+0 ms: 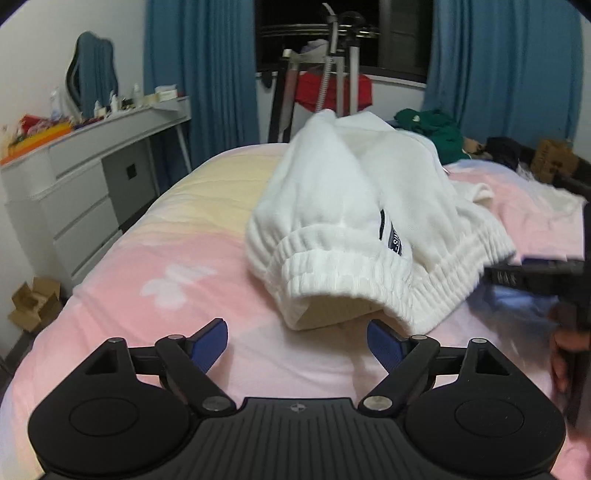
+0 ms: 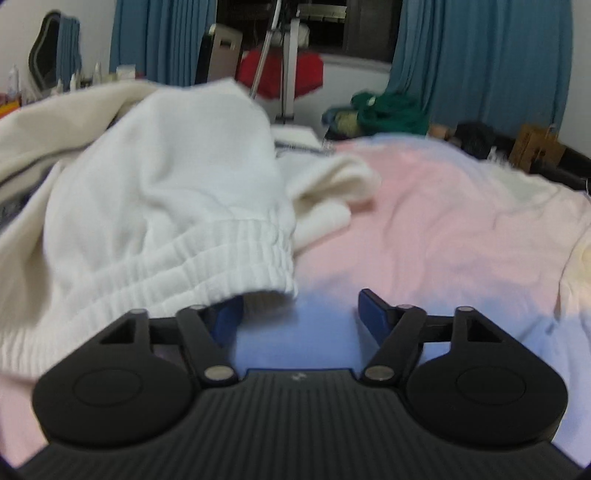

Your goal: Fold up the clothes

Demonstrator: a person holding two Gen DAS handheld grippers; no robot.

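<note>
We see a white knit sweater (image 1: 332, 206) heaped on the pink bedspread (image 1: 166, 258), its ribbed hem (image 1: 332, 273) turned toward both cameras and arching up off the bed in the left wrist view. A dark label (image 1: 391, 236) is sewn beside the hem; it carries white lettering, but we cannot read more than a blurred fragment.

Our left gripper (image 1: 297, 341) hovers just short of the hem, its blue pads (image 1: 207, 345) spread wide and touching nothing.

Our right gripper (image 2: 299, 319) is also spread. In its own view the ribbed hem (image 2: 207, 258) drapes over its left pad (image 2: 227, 317), while the other pad stands free above the bedspread (image 2: 443, 221). From the left wrist view, the right gripper (image 1: 517, 278) shows at the sweater's right edge, with small white markings on its black body that we cannot make out.

Behind lie a green garment (image 1: 436, 129), a grey dresser (image 1: 74, 192) crowded with bottles, teal curtains (image 1: 199, 74) and a dark window (image 1: 303, 22).
</note>
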